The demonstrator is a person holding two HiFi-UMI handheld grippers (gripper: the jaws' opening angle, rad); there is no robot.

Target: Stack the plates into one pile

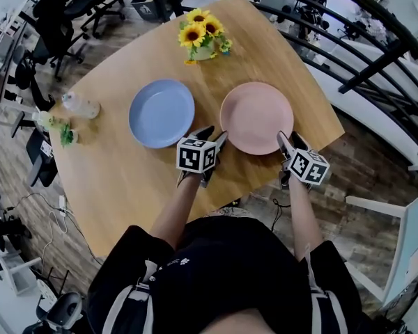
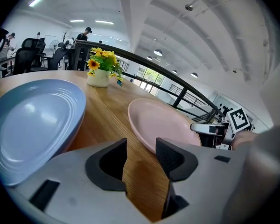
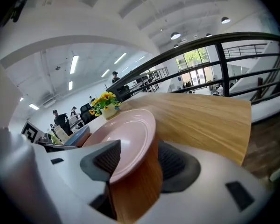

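Where the two plates lie flat on the wooden table (image 1: 125,179), they are side by side and apart, not stacked: one pink plate (image 1: 256,117) and, at its 9 o'clock, one blue plate (image 1: 161,113). Both are empty.

The right gripper (image 1: 290,141) sits at the pink plate's 4 o'clock edge. In the right gripper view its jaws stand apart, and the near rim of the pink plate (image 3: 126,134) reaches into the gap against one jaw, with bare wood showing beside the other, so nothing is clamped.

The left gripper (image 1: 214,136) is down between the two plates, at about 8 o'clock of the pink one. In the left gripper view its jaws are also apart, with only table between them; the pink plate's rim (image 2: 158,122) lies just beyond one jaw and the blue plate (image 2: 32,120) is off to the other side.

Further out, one pot of sunflowers (image 1: 204,33) stands at the table's 12 o'clock end, beyond both plates. One clear bottle (image 1: 80,105) lies at the blue plate's 9 o'clock, near the table edge.
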